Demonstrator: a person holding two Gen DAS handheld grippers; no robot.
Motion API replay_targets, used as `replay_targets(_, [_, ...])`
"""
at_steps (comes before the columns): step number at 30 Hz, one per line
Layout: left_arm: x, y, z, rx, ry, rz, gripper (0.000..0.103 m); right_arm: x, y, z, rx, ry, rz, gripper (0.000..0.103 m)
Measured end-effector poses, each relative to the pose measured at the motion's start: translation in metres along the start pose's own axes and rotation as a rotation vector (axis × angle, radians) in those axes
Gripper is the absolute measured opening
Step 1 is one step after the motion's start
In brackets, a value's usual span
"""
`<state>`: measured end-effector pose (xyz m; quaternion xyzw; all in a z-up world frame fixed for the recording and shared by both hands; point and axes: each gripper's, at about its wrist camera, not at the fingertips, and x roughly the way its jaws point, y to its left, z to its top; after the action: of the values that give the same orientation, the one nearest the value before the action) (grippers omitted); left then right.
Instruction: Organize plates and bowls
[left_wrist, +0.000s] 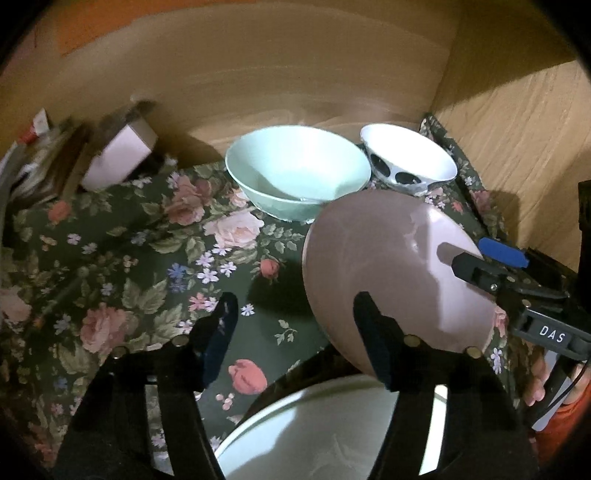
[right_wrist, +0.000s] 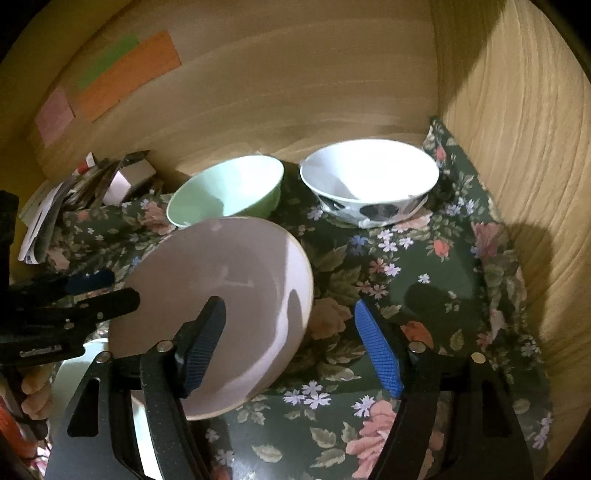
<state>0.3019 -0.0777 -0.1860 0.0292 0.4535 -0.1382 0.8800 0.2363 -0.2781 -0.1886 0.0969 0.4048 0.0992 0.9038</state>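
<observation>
A pink plate (left_wrist: 388, 258) (right_wrist: 229, 266) hangs tilted over the flowered cloth (left_wrist: 129, 258), its hollow side towards both cameras. My left gripper (left_wrist: 295, 332) (right_wrist: 123, 286) is open: its right finger lies against the plate's lower left rim and its left finger is over bare cloth. My right gripper (right_wrist: 291, 347) (left_wrist: 469, 253) is open too, with the plate's right rim between its wide jaws and only the left finger over the plate. A large white plate (left_wrist: 314, 432) lies below, nearest me. A pale green bowl (left_wrist: 295, 173) (right_wrist: 225, 192) and a white black-spotted bowl (left_wrist: 406, 162) (right_wrist: 369, 184) stand upright at the back.
Wooden walls close the space behind (right_wrist: 295, 92) and on the right (right_wrist: 517, 147). A small box (left_wrist: 122, 155) and loose papers (right_wrist: 48, 214) crowd the back left corner. A person's fingers (left_wrist: 535, 384) hold the right gripper's handle. Bare cloth (right_wrist: 424, 277) lies right of the pink plate.
</observation>
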Motion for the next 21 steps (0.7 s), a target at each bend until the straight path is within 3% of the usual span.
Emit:
replay_targets(7, [0.018,-0.004,0.003,0.004,0.043,-0.032,0.037,0.017,-0.002,-0.006,0.003,0.057,0.038,0.034])
replay_targets(10, [0.022,-0.005,0.003,0.004,0.052,-0.049,0.032,0.02,0.001,-0.009,-0.001,0.069,0.058,0.024])
replay_targets(13, [0.02,-0.011,0.002,0.033,0.046,-0.057,0.022,0.02,0.002,-0.009,-0.004,0.065,0.05,0.023])
replay_targets(21, [0.019,-0.018,0.003,0.04,0.028,-0.027,0.021,0.016,0.002,-0.009,0.008,0.064,0.036,0.023])
